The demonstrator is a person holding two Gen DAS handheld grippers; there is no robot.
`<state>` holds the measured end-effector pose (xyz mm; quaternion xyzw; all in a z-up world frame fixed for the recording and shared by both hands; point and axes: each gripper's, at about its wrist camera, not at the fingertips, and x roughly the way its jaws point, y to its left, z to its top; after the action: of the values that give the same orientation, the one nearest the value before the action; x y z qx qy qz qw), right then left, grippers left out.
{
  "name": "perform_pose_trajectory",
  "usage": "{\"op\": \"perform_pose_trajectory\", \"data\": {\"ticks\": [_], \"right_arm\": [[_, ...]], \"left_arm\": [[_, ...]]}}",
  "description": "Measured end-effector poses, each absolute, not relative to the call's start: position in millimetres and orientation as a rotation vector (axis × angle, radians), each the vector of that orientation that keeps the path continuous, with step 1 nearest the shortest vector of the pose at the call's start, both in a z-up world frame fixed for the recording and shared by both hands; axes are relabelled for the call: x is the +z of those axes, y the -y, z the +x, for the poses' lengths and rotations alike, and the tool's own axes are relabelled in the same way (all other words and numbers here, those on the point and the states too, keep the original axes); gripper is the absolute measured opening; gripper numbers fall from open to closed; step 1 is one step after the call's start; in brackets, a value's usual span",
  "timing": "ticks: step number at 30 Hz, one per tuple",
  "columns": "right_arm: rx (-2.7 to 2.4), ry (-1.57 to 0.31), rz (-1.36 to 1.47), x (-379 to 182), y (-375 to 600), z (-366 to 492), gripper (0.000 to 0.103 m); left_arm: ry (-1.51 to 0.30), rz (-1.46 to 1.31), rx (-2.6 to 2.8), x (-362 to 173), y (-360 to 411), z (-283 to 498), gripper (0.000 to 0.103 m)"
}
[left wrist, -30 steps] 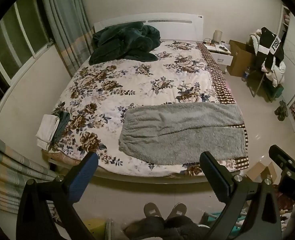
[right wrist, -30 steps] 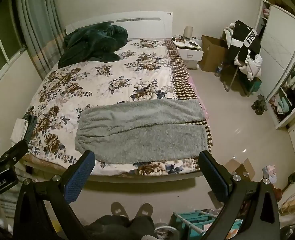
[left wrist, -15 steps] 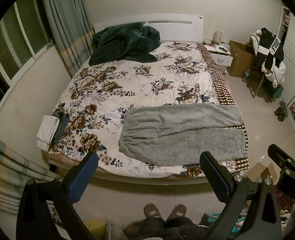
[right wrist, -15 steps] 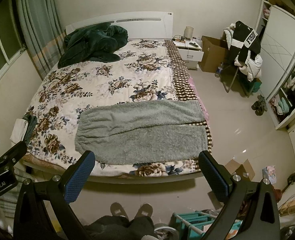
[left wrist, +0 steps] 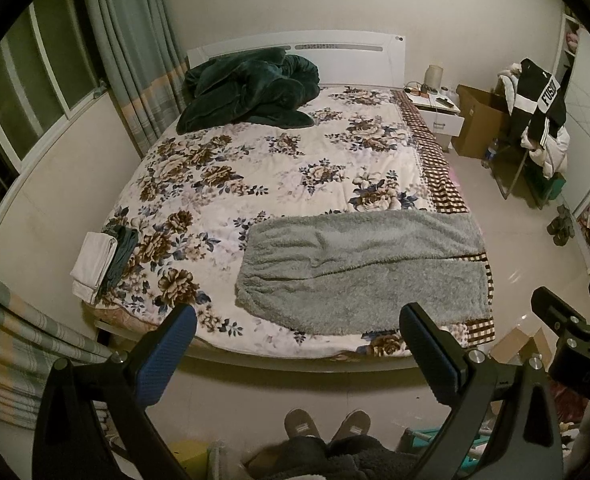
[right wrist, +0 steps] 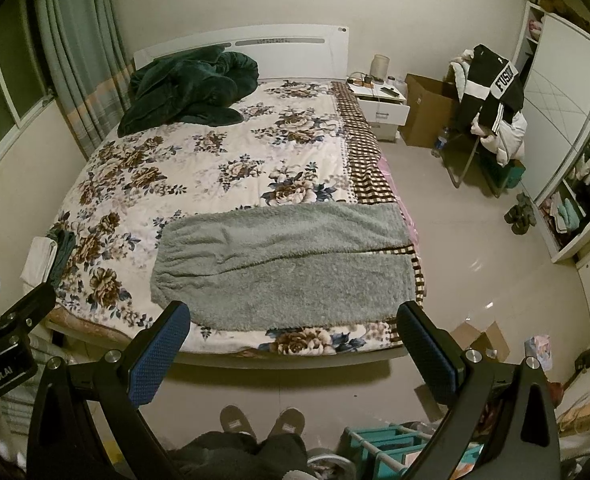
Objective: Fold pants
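Note:
Grey fleece pants (left wrist: 359,264) lie flat across the near end of the floral bed (left wrist: 255,176), waist at the left and both leg ends at the bed's right edge. They also show in the right wrist view (right wrist: 283,264). My left gripper (left wrist: 297,340) is open and empty, held back from the foot of the bed above the floor. My right gripper (right wrist: 293,340) is also open and empty, beside it at about the same distance. Neither touches the pants.
A dark green blanket (left wrist: 251,92) is heaped by the headboard. Folded white and green clothes (left wrist: 103,260) sit on the bed's near left corner. A nightstand (right wrist: 383,108), a cardboard box (right wrist: 427,112) and a chair piled with clothes (right wrist: 491,108) stand right. The person's slippers (left wrist: 327,424) are below.
Both views have shifted very slightly. The pants lie as before and both grippers stay open.

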<state>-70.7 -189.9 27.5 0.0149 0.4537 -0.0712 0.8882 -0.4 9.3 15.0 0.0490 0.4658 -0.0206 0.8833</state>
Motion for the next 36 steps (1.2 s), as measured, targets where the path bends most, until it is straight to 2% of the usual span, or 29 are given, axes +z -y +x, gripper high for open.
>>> {"op": "perform_pose_trajectory", "data": {"ticks": [36], "right_arm": [[-0.132,-0.957,0.029,30.7,191.7,-59.3,0.103]], "left_arm": [[-0.964,0.098,-0.045,15.2,-10.9,-4.3,0.103]]}}
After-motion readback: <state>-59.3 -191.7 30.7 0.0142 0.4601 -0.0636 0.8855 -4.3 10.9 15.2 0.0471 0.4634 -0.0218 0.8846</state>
